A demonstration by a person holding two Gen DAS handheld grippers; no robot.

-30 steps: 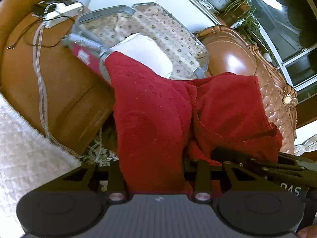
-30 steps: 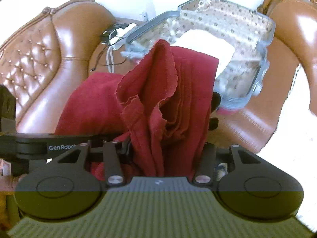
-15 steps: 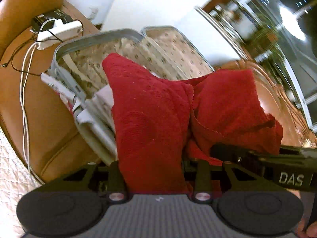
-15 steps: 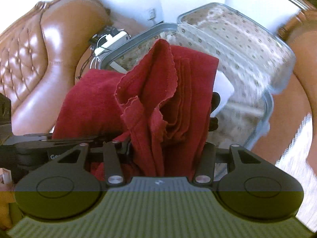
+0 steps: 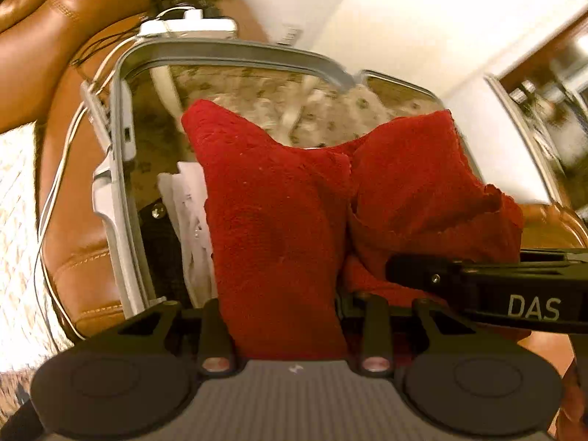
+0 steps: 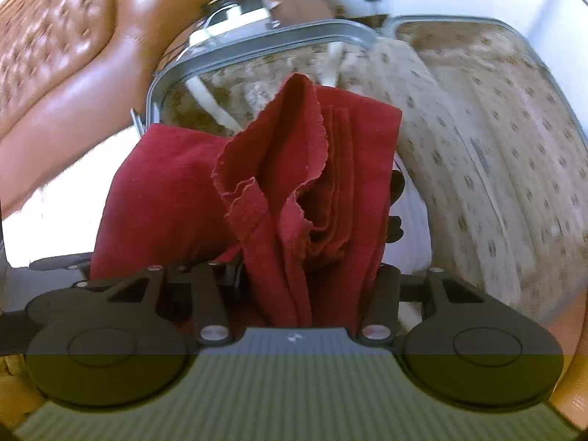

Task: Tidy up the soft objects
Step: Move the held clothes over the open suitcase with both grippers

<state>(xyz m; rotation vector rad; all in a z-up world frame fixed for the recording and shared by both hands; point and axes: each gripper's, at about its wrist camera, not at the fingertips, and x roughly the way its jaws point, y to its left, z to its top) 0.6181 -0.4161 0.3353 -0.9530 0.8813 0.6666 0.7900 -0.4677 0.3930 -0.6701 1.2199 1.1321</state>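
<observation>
A folded red towel (image 5: pixel 279 228) hangs between both grippers above an open grey suitcase (image 5: pixel 121 169). My left gripper (image 5: pixel 283 294) is shut on one bunched end, its fingertips buried in the cloth. My right gripper (image 6: pixel 308 257) is shut on the other end of the red towel (image 6: pixel 319 191), whose layered edges stand up in front of the camera. The suitcase (image 6: pixel 257 36) has a beige patterned lining and white folded cloth (image 5: pixel 191 213) lying inside, partly hidden by the towel. The other gripper's black body (image 5: pixel 514 294) shows at the right of the left wrist view.
The suitcase rests on a brown leather sofa (image 5: pixel 73 220) with a tufted back (image 6: pixel 55 36). A white power strip with cables (image 5: pixel 191 25) lies just beyond the suitcase's far rim. A white textured rug (image 5: pixel 18 220) is at the left.
Both grippers have carried the towel forward and over the suitcase, which now fills the view below the cloth. The hold on the towel is unchanged.
</observation>
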